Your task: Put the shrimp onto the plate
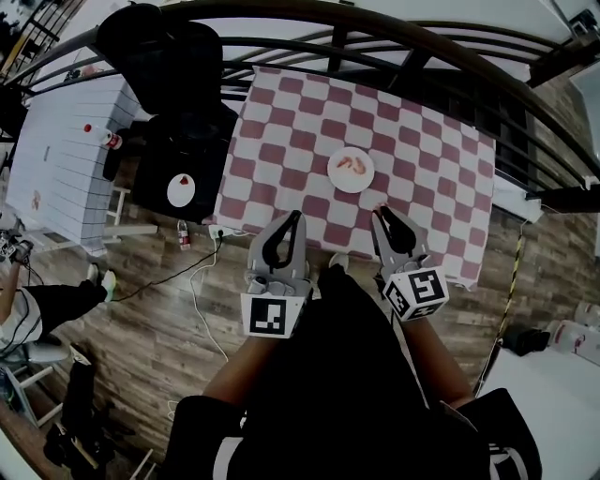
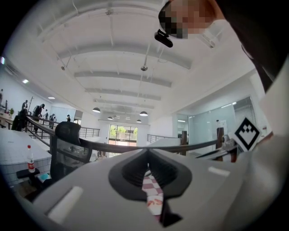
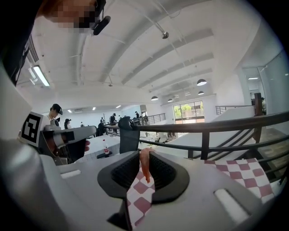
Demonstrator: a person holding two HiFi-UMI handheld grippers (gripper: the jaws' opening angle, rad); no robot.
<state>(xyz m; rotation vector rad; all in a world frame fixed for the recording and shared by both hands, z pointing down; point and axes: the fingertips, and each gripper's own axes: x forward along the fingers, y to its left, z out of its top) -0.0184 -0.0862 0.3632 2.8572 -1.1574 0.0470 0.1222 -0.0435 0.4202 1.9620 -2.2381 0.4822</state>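
Over the checkered worktop, the right gripper, fingers clamping a shrimp lengthwise, is hovering near the plate; the left gripper, fingers together, is hanging farther off.

Wood-plank floor underfoot, a red-and-white checked table ahead, black office chair to its left. Curved black railing behind. White ceiling, pendant lamps, bright window far off.
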